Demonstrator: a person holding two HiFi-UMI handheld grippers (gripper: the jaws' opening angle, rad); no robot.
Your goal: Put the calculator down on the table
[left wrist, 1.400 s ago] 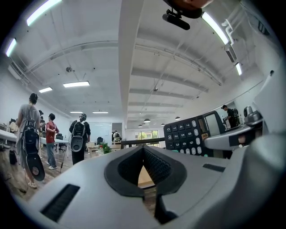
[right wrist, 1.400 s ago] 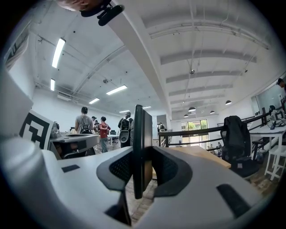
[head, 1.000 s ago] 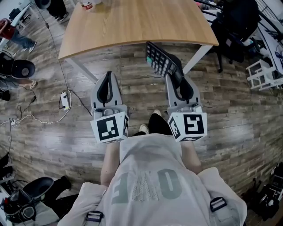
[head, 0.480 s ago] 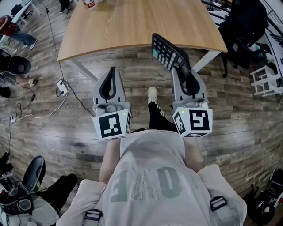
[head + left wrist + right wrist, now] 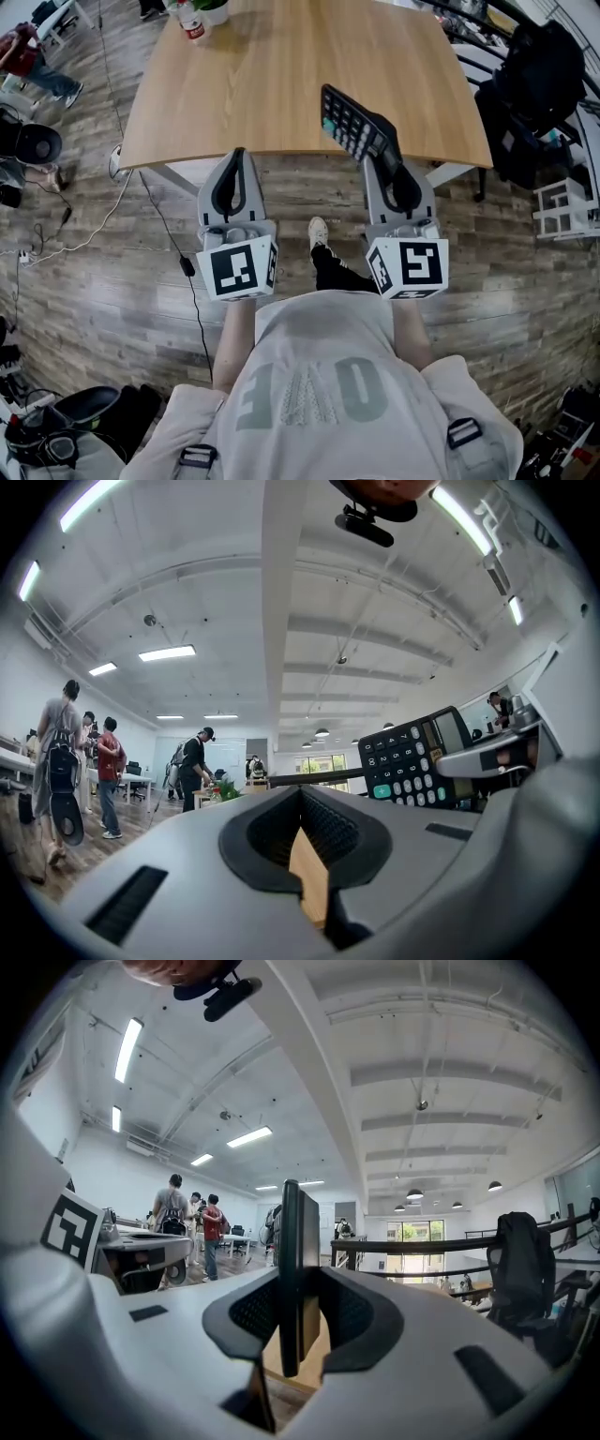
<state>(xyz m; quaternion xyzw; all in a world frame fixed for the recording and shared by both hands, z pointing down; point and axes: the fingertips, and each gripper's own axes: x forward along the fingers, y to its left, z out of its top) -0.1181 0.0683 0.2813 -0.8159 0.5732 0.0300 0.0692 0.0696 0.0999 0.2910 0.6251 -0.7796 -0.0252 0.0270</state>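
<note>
A black calculator (image 5: 352, 124) with white keys and one green key stands tilted in my right gripper (image 5: 378, 159), whose jaws are shut on its lower end. It hangs over the near edge of the wooden table (image 5: 281, 66), not touching it. In the right gripper view the calculator (image 5: 291, 1241) shows edge-on between the pads of the gripper (image 5: 298, 1283). My left gripper (image 5: 238, 155) is level beside it at the table's near edge, shut and holding nothing. The left gripper view has the calculator (image 5: 412, 761) at the right, keys facing me, beyond the gripper's (image 5: 302, 799) own jaws.
A bottle with a red label (image 5: 192, 21) and a green plant stand at the table's far left corner. A black chair with a bag (image 5: 534, 84) sits right of the table, and a white rack (image 5: 562, 202) lies beyond. Cables (image 5: 141, 197) cross the floor at left. My shoe (image 5: 319, 230) is below.
Both grippers moved forward to the table. The calculator, earlier over the floor in front of the table edge, now hangs over the tabletop's near edge. The grip is unchanged.
</note>
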